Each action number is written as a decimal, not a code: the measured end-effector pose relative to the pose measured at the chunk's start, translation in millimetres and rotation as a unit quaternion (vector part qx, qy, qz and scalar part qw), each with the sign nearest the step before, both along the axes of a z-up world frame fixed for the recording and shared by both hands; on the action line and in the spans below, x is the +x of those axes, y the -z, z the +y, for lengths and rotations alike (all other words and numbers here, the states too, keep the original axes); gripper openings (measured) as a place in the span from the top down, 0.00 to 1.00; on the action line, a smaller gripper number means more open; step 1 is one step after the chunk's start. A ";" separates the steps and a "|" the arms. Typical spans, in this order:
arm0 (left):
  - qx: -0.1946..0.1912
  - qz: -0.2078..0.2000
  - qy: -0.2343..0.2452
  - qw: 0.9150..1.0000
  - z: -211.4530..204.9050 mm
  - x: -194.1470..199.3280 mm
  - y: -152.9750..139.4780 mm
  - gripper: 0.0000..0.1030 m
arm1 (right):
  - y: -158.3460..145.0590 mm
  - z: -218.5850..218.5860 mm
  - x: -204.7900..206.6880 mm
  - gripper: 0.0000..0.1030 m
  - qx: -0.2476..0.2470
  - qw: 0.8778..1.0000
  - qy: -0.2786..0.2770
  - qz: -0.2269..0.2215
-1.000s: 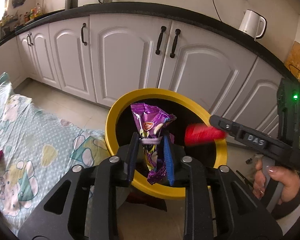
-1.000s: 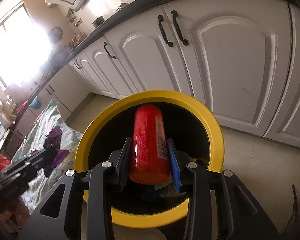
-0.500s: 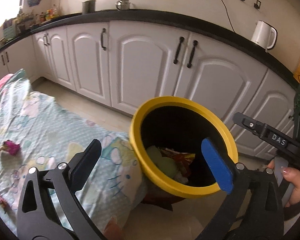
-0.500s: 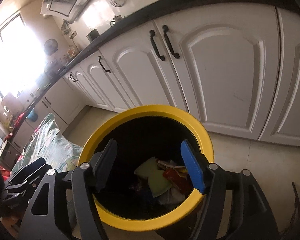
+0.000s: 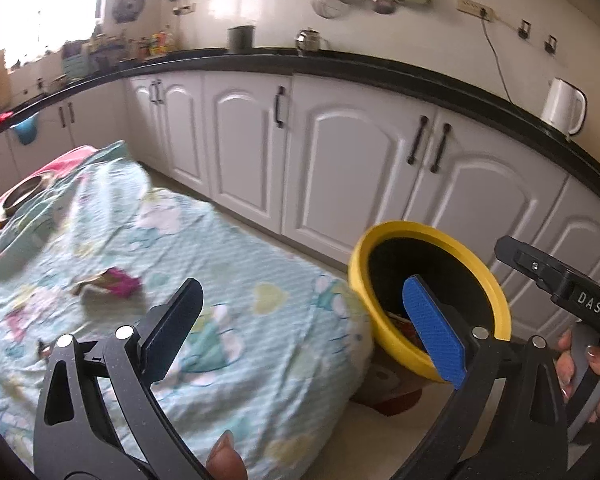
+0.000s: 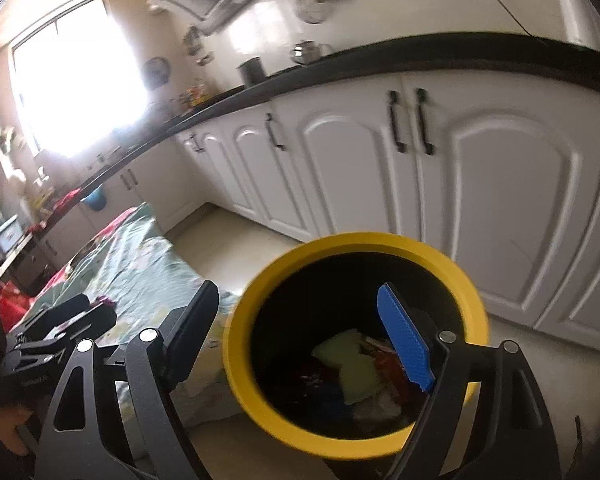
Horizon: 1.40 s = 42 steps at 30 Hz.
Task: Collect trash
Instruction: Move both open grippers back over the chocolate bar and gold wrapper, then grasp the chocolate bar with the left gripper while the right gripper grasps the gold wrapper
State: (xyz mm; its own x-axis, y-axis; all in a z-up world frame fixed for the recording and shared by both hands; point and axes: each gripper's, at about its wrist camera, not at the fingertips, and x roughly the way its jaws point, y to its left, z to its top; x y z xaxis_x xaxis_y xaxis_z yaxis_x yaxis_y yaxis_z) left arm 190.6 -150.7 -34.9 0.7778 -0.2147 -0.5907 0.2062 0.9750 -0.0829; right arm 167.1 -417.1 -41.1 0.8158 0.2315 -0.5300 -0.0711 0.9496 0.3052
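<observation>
In the left wrist view, the left gripper (image 5: 304, 320) is seen spread wide with nothing between its jaws; they have just been opening. Below it a pale blue patterned sheet (image 5: 228, 312) is spread over a low surface. A crumpled pink wrapper (image 5: 114, 283) is left lying on the sheet, well apart from the gripper. To the right, just beside the edge of the sheet, a yellow-rimmed bin (image 5: 496, 292) is placed on the floor in front of white cabinets (image 5: 352, 168). A white kettle (image 5: 563, 106) is set on the black counter. At the right edge the right gripper (image 5: 548, 268) is held by a hand (image 5: 592, 376).

In the right wrist view, the right gripper (image 6: 300, 336) is seen released above the bin (image 6: 260, 400), its jaws having just been opening, and nothing is held between them. Inside the bin, mixed trash (image 6: 360, 372) is piled: a pale green piece, red scraps and darker bits. At the left, the left gripper (image 6: 60, 320) is seen over the sheet (image 6: 140, 272); a small purple scrap (image 6: 104, 301) is visible beside it.
</observation>
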 end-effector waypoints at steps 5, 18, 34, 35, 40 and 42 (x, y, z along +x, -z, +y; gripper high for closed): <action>-0.003 -0.005 -0.031 0.999 27.5 -6.3 -2.9 0.11 | -8.3 24.6 2.5 0.23 -0.008 1.000 -0.028 -0.007; -0.018 0.004 -0.112 0.994 100.3 -23.3 -0.4 0.11 | -20.4 91.9 12.9 0.23 -0.025 0.994 -0.103 -0.007; -0.070 0.072 -0.169 0.980 172.1 -36.3 36.8 0.20 | -17.5 201.0 59.4 0.23 -0.051 0.971 -0.234 0.020; -0.074 0.076 -0.170 0.980 173.2 -36.7 38.8 0.21 | -16.2 210.5 64.1 0.24 -0.054 0.967 -0.248 0.025; -0.096 0.093 -0.170 0.976 179.7 -32.7 49.8 0.34 | -6.7 245.5 84.1 0.24 -0.074 0.954 -0.285 0.045; -0.103 0.099 -0.170 0.975 181.8 -30.1 53.6 0.35 | -2.7 258.3 93.2 0.24 -0.086 0.950 -0.295 0.053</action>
State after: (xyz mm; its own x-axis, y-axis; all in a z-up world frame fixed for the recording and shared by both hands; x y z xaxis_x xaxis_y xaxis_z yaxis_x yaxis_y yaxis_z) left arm 160.5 31.1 -88.5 0.6999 -0.0943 -0.7079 -0.1664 0.9424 -0.2901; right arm 260.3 -158.8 -38.4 0.5104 0.5353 -0.6729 -0.5849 0.7898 0.1846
